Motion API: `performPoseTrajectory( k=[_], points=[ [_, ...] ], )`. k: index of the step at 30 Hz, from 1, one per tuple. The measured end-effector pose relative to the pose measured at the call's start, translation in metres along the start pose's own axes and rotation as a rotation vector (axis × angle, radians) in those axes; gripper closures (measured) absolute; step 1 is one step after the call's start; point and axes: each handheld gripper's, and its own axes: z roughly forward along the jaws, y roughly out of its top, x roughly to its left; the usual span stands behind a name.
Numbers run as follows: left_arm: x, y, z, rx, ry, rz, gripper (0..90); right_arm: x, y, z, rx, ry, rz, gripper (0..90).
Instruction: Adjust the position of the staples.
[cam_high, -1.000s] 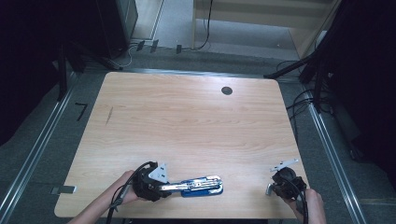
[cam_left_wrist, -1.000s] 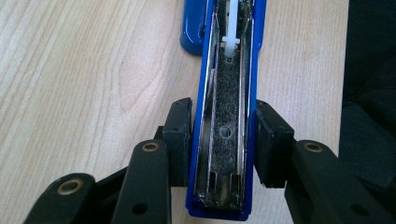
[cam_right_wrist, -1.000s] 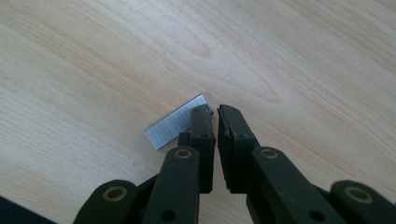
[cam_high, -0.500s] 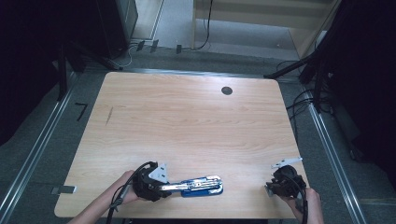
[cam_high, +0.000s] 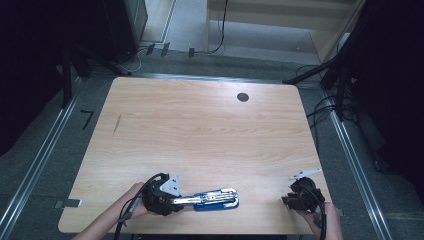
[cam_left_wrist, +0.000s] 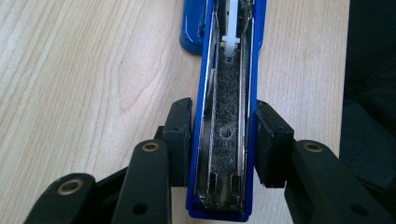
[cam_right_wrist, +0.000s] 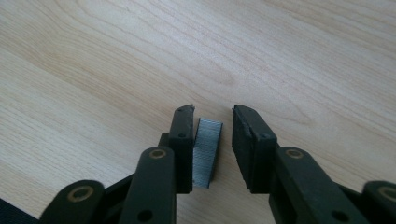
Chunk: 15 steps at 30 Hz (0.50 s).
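- Left tongs (cam_left_wrist: 224, 140) clamp the open stapler (cam_left_wrist: 226, 116) at the desk (cam_high: 200, 130) edge, 6 o'clock.
- Right tongs (cam_right_wrist: 212, 140), at 5 o'clock, have just been closing – staple strip (cam_right_wrist: 207, 151) between the jaws, one pad apart.
- Risk: an off-centre squeeze could tip or snap the strip.

A pale wooden tabletop (cam_high: 200, 135) with rounded corners has a dark round hole (cam_high: 243, 97) near its far edge. Grey carpet floor (cam_high: 45, 165) surrounds it, with metal rails (cam_high: 352, 160) along both sides. Black cables (cam_high: 320, 107) trail at right. Beyond, dark cabinets (cam_high: 125, 20) and light wooden furniture (cam_high: 280, 12) stand in dimness.
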Motion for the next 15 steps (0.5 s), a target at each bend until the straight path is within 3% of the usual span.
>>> performPoseTrajectory(
  k=[3, 15],
  points=[
    [0.0001, -0.0003, -0.0001, 0.000, 0.000, 0.001, 63.5, 0.0013, 0.0006, 0.0021, 0.014, -0.013, -0.016, 79.0],
    [-0.0003, -0.0006, -0.0002, -0.001, 0.002, 0.000, 63.6, 0.0050, 0.0030, 0.0006, 0.018, -0.024, -0.052, 79.7]
  ],
)
